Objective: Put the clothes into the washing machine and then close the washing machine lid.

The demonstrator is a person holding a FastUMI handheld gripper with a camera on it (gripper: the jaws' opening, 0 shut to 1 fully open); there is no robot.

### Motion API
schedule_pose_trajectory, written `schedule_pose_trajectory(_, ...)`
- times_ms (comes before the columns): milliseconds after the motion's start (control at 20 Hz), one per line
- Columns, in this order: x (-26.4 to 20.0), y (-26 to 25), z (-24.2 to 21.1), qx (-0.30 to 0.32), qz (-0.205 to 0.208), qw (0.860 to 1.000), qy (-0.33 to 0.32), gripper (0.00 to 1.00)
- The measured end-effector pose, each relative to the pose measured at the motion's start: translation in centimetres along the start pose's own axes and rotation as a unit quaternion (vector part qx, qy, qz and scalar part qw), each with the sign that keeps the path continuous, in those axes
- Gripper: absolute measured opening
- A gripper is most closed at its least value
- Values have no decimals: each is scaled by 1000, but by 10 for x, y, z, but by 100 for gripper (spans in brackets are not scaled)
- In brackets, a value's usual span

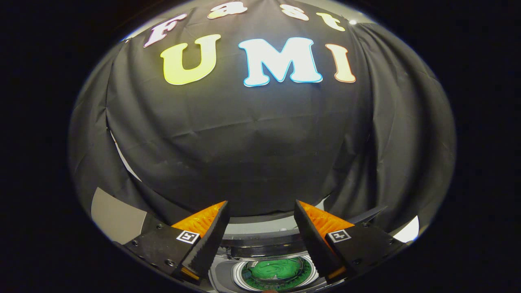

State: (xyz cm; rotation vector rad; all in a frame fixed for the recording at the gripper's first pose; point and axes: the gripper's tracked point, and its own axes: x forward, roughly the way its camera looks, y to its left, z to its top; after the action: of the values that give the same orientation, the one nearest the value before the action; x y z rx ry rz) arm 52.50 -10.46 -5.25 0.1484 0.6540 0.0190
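Gripper (260,215) above the washing machine (260,246), fingers wide.

I see the fingers (205,240) spread well apart, touching and holding nothing. The green clothes (280,268) sit inside the machine's round drum (seen between the fingers, below them), and the raised lid (268,238) stands just behind the drum.

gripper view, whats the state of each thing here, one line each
gripper: fingers open, apart, holding nothing
washing machine: lid up, drum open to view
green clothes: lying inside the drum, below the fingers
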Motion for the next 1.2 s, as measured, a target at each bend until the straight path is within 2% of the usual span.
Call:
schedule_pose_trajectory(350, 24, -1, -24, -28, -14, 999, 21, 98)
schedule_pose_trajectory(450, 22, 0, -15, -55, -16, 998, 3, 98)
schedule_pose_trajectory(600, 19, 3, -20, -43, -11, 999, -26, 99)
schedule_pose_trajectory(1200, -19, -2, -46, -49, -10, 998, -38, 99)
